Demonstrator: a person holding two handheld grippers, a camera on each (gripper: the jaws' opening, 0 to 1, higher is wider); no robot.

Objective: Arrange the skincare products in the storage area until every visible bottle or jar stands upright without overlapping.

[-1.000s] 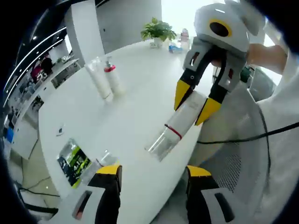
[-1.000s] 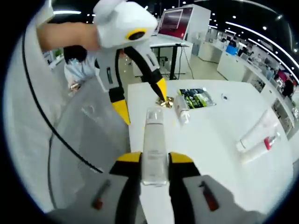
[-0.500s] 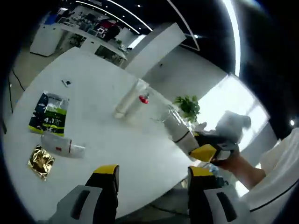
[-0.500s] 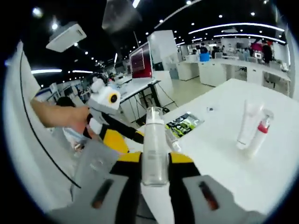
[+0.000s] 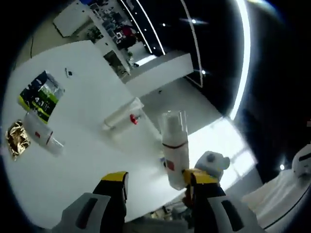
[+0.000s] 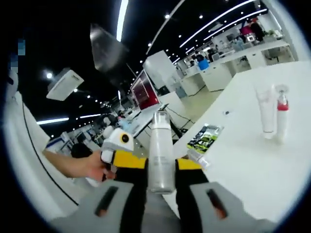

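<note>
Right gripper view: tongs (image 6: 161, 164) clamp clear-capped white bottle (image 6: 161, 151).

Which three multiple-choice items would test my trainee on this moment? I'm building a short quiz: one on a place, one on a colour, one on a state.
1. Where does the gold sachet lie?
A. on the white table
B. on the floor
C. in the left claw

2. What colour is the band around the clear-capped bottle?
A. blue
B. red
C. green

3. What is the right claw's state?
A. open and empty
B. shut on the bottle
C. shut on a sachet

Answers:
1. A: the gold sachet rests on the white table.
2. B: the clear-capped bottle shows a red ring below its cap.
3. B: the right claw clamps the bottle on both sides.
</note>
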